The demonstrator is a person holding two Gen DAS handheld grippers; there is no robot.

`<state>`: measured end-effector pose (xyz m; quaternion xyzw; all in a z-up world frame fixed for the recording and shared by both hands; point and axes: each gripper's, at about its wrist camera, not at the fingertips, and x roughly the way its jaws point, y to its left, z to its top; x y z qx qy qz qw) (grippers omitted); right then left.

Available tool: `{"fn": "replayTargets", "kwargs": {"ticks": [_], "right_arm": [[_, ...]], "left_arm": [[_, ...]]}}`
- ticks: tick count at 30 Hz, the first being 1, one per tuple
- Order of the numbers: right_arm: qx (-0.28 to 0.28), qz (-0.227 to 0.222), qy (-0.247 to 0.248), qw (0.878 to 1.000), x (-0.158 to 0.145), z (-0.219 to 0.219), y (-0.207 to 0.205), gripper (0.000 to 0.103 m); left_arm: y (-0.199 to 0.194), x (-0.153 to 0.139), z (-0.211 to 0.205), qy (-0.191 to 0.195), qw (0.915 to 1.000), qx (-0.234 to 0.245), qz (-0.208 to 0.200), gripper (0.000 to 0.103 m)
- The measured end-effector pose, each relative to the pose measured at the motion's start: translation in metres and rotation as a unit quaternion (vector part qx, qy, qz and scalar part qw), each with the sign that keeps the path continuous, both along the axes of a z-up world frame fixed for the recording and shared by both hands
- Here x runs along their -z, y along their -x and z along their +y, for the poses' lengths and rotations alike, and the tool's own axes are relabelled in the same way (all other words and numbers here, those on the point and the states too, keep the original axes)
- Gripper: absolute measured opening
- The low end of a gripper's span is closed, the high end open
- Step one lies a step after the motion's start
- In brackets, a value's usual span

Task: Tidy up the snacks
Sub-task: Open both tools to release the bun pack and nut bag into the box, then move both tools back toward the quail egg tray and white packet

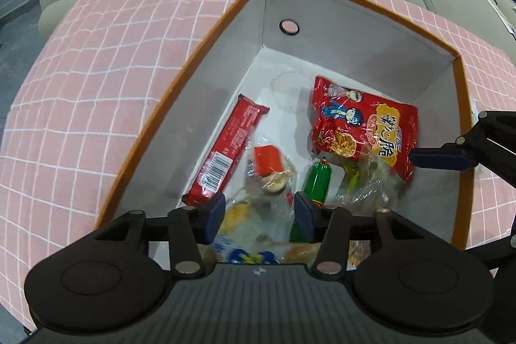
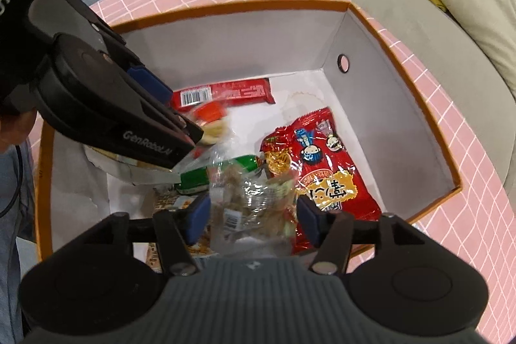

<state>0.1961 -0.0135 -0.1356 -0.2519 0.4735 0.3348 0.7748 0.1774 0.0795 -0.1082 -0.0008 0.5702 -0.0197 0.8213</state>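
Snacks lie gathered inside an orange-rimmed box (image 1: 200, 54) that stands on a pink checked cloth (image 1: 96, 60), which seems the point of the task: loose packets go into one container.

From the left wrist view, a long red biscuit pack (image 1: 225, 150) leans along the box's left wall, a red noodle bag (image 1: 361, 124) lies flat toward the far right, and a green sausage stick (image 1: 317, 182) sits between them. A clear packet with a red label (image 1: 267, 170) lies directly below the left gripper (image 1: 259, 215). Its blue pads stand apart with a visible gap on each side, so it is released and grips nothing; the packet appears to have just dropped among the others. One finger of the right gripper (image 1: 438, 158) reaches in over the box's right rim.

From the right wrist view, the right gripper (image 2: 253, 216) hangs over a crinkled clear bag of snacks (image 2: 248, 199). Its pads are spread wider than the bag and do not press it, so it too is released. The left gripper (image 2: 180, 118) hangs over the box's near-left part, above the clear packet.
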Motion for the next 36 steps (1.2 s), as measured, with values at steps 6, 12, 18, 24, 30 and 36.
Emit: {"fn": "replayTargets", "kwargs": {"ticks": [6,12,18,24,30,36], "right_arm": [[0.007,-0.005,-0.013,1.000,-0.018,-0.005,0.006,0.072],[0.024,-0.008,-0.031,0.999,-0.036,-0.016,0.012,0.074],[0.045,-0.010,-0.054,0.998,-0.053,-0.031,0.022,0.076],[0.072,-0.017,-0.089,0.993,-0.073,-0.054,0.040,0.078],[0.106,-0.042,-0.116,0.987,-0.086,-0.082,0.064,0.079],[0.162,-0.093,-0.122,0.975,-0.084,-0.116,0.090,0.080]], "left_arm": [[0.008,-0.022,-0.002,-0.006,0.9998,-0.004,-0.020,0.067],[0.019,-0.046,-0.008,-0.006,0.9990,0.001,-0.045,0.068],[0.031,-0.072,-0.017,0.000,0.9972,0.005,-0.075,0.068],[0.053,-0.097,-0.033,0.015,0.9940,0.011,-0.108,0.068],[0.076,-0.111,-0.053,0.034,0.9896,0.022,-0.138,0.068],[0.097,-0.118,-0.081,0.039,0.9846,0.034,-0.167,0.068]]}}
